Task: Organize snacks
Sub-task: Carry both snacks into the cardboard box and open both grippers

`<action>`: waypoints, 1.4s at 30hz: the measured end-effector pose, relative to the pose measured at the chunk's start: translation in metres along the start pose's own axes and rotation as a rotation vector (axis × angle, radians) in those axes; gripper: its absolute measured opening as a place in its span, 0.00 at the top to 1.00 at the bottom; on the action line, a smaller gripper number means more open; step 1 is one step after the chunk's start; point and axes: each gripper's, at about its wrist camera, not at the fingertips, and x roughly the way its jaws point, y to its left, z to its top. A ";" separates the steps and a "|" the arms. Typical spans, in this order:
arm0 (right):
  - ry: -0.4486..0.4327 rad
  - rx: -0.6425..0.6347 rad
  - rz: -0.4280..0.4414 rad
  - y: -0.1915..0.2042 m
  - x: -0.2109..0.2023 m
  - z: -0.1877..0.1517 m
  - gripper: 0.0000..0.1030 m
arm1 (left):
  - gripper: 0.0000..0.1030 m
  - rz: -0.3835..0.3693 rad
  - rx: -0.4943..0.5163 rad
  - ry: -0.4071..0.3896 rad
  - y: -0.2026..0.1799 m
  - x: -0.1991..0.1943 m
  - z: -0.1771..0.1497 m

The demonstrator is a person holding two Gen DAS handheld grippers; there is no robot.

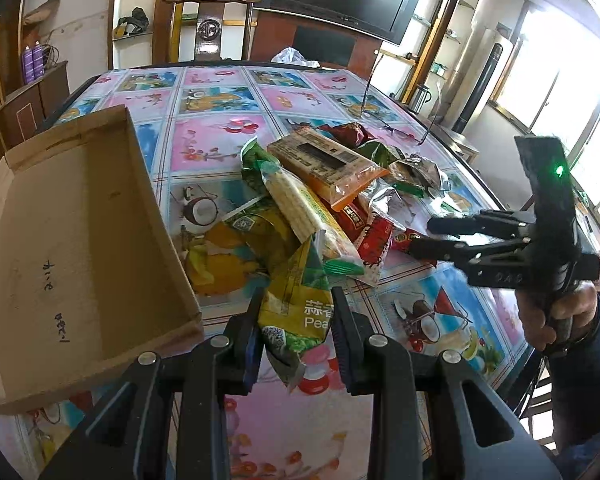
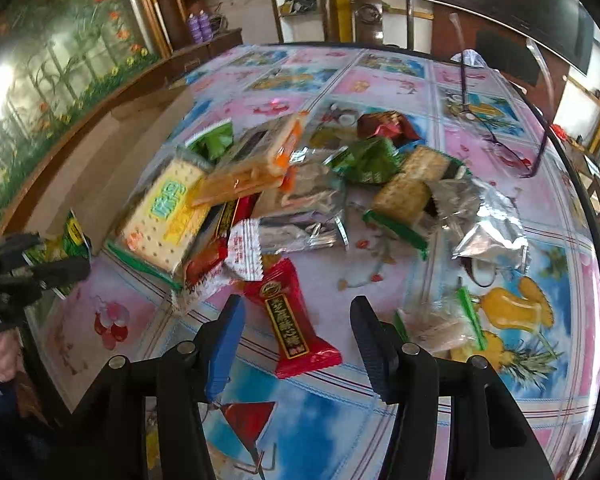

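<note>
On the fruit-print plastic tablecloth (image 1: 216,144) sits a heap of snack packets (image 1: 320,200), beside my shallow brown cardboard tray (image 1: 80,240). My left gripper (image 1: 296,320) pinches a yellow-green pea snack bag (image 1: 296,312), lifted at the tray's corner. My right gripper (image 2: 296,320) straddles a red foil candy packet (image 2: 292,320) lying flat; I can't tell whether the pads touch it.

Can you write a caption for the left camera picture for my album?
Left tool grips a green-yellow pea snack beside the cardboard box.
</note>
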 end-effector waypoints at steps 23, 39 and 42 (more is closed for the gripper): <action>-0.080 0.100 0.229 0.042 -0.033 0.046 0.80 | 0.71 0.089 -0.105 -0.095 0.058 -0.046 0.016; -0.023 0.023 0.319 0.160 0.034 0.189 0.80 | 0.71 0.242 -0.245 -0.081 0.191 -0.058 0.094; 0.006 0.042 0.318 0.175 0.066 0.215 0.80 | 0.71 0.245 -0.289 -0.055 0.214 -0.042 0.104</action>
